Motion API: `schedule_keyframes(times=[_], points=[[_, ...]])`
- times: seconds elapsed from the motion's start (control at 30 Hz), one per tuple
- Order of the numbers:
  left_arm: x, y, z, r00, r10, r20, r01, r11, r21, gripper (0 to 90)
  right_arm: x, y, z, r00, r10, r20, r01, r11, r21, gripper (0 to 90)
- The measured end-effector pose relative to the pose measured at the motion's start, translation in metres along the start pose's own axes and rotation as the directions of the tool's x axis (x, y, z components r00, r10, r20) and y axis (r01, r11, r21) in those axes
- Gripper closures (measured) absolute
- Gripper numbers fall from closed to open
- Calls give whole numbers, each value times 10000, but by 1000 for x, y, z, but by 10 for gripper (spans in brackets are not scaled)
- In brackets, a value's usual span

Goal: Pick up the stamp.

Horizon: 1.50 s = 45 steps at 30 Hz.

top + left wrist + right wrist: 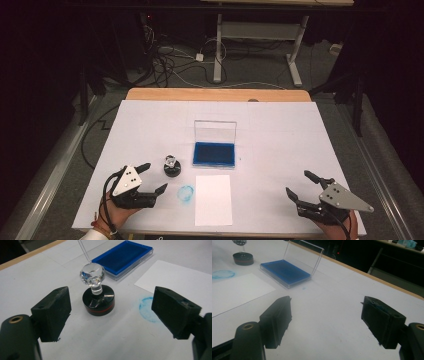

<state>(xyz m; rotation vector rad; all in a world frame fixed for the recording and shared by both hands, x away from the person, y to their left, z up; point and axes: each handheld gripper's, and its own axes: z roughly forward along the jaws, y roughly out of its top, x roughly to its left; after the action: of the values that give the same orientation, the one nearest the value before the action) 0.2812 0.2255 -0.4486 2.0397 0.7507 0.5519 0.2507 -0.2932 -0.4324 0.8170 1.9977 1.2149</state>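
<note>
Left jaws (107, 315): held wide apart, nothing gripped.
Stamp (98, 296): stood upright on the surface, dead ahead between them, crystal knob up.
Nearer hand: the left; reach judged short.
Right jaws (325, 322): spread, empty, well apart.
Ink pad (214, 154): seen beyond, lid raised.

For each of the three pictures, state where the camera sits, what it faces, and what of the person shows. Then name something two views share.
High view: above the near edge, looking down on the table; both hands, left gripper and right gripper, open.
Left gripper view: on that gripper, facing the stamp.
Right gripper view: on that gripper, facing the ink pad.
Shared: stamp, ink pad, paper sheet.
</note>
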Motion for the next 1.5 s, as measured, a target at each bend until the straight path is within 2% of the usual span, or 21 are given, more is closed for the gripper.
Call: schedule_keyframes(times=[0.23,0.4,0.5,0.67,0.77,0.83,0.9,0.97,1.03,1.13,1.17,1.2,1.23,1.27,1.33,1.43,1.5], points=[[-1,-4,-2,10000,29,76,-31,9996,275,150,-1,4,4,9999,-124,-46,123,9999,-105,242],[4,-4,-8,9993,-258,263,253,9995,190,150,0,7,6,9997,-213,-124,212,9997,-75,242],[10,2,-11,9976,-560,400,555,9984,139,155,2,6,7,9995,-250,-209,250,9997,-20,242],[25,20,-10,9949,-708,718,711,9975,-12,165,3,6,11,9990,-262,-366,266,9996,113,240],[29,28,-4,9956,-582,730,565,9981,254,171,3,6,14,9986,-267,-452,278,9994,229,240],[32,31,2,9952,-464,863,408,9971,647,171,4,5,14,9982,-293,-532,309,9991,305,240],[34,33,6,9965,-399,740,331,9952,916,172,4,5,15,9981,-316,-532,335,9988,344,240],[39,36,10,9947,-442,929,337,9932,1117,188,4,5,15,9980,-307,-561,328,9988,364,240],[43,42,12,9939,-523,973,383,9894,1398,193,4,4,15,9978,-344,-564,367,9985,406,240],[48,50,16,9900,-616,1267,404,9858,1630,193,4,4,16,9977,-362,-572,390,9981,485,240],[49,54,19,9889,-630,1346,382,9831,1790,195,4,4,16,9977,-344,-576,374,9980,513,240],[50,59,24,9893,-505,1371,206,9771,2119,195,5,4,16,9977,-316,-600,349,9979,550,240],[50,59,24,9893,-505,1371,206,9771,2119,195,5,4,16,9977,-316,-600,349,9979,550,240],[51,62,27,9864,-624,1520,278,9751,2201,195,5,3,17,9977,-297,-614,332,9978,578,240],[52,65,33,9875,-561,1471,203,9720,2340,195,6,3,18,9975,-294,-649,339,9971,680,240],[52,68,43,9868,-479,1547,41,9623,2720,195,6,2,19,9971,-311,-691,362,9966,737,240],[53,68,49,9875,-446,1514,-37,9525,3046,196,7,2,19,9964,-398,-748,457,9959,782,240]])
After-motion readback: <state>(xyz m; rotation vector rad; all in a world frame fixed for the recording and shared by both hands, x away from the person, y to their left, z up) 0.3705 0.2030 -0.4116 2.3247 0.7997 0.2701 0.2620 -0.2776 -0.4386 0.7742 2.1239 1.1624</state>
